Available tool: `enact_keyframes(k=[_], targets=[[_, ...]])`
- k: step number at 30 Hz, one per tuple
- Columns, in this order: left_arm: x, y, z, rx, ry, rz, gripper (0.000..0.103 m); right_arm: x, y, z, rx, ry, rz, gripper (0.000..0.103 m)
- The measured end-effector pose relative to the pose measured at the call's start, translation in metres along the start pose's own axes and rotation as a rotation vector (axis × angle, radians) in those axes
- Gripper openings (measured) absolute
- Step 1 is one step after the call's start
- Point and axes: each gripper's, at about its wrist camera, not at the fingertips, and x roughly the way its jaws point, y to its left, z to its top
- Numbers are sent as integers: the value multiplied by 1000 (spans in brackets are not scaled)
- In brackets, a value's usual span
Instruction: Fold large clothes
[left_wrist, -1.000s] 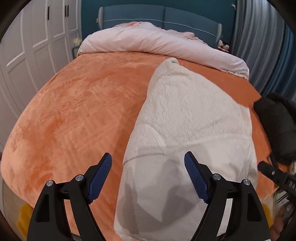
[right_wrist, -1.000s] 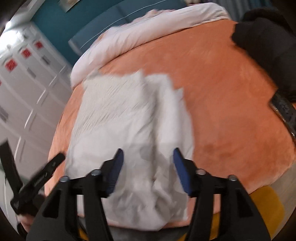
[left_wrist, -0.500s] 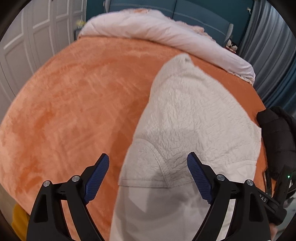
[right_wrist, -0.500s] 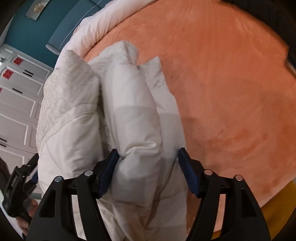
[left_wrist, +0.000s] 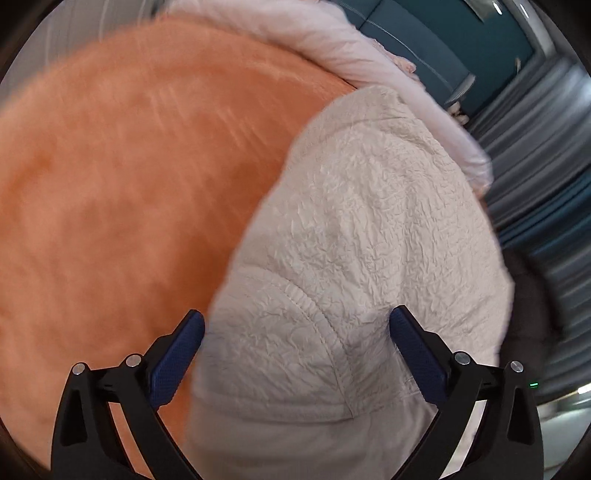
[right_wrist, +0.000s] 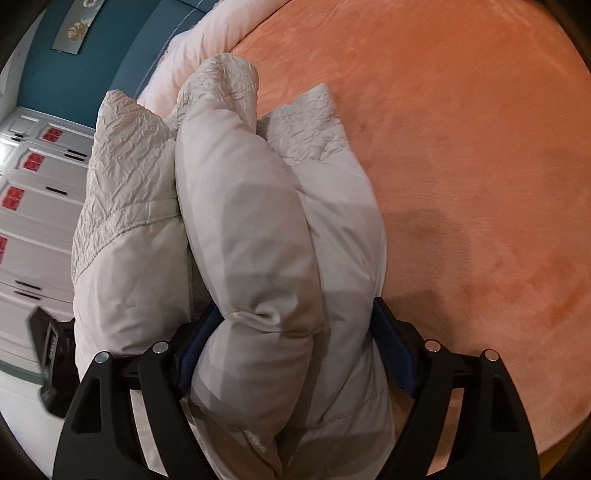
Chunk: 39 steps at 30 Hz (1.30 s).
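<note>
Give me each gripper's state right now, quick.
Left gripper: open, straddling the white puffy jacket, not clamped.
Right gripper: cannot be told; a bunched jacket fold fills the space between its fingers.

Orange bed (right_wrist: 461, 166) — cream padded garment (right_wrist: 258, 229), pink duvet (left_wrist: 332, 40) (probably).

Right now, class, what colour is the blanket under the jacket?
Orange blanket, clearest in the right wrist view.

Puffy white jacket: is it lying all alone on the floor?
No, the puffy white jacket lies on the orange blanket, bunched between the fingers of the right gripper.
</note>
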Motion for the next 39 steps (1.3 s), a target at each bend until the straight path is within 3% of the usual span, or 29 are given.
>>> enact_keyframes(k=[2,4,7,12,22,26,29,32,35,36,37,39], targets=[[2,5,4,-11,20,-42,98,3,2,-1,-10,20,50,72],[-4,1,5,28,17,-61,92,4,0,1,-22,35,100,49],[-19,-11,1,75,-28,-66,75,-4,7,4,-58,14,113,27],[-58,-34,1,191,-123,-70,46,-30,35,-2,-138,-74,128,14],[-138,-50,30,272,-308,-110,29,-85,129,-5,-341,-229,251,12],[-170,-45,54,284,-383,-99,26,-75,172,9,-416,-247,305,12],[-169,-27,71,291,-409,-46,24,-44,187,20,-416,-225,318,12],[-134,9,92,281,-381,68,23,27,168,26,-348,-146,255,16],[-76,53,101,236,-249,251,19,102,130,22,-266,12,9,30],[-69,66,96,202,-207,262,19,107,111,17,-215,23,10,41],[-76,70,90,192,-224,237,19,99,101,14,-181,-1,56,41],[-100,66,79,209,-278,221,26,65,92,9,-157,-70,66,42]])
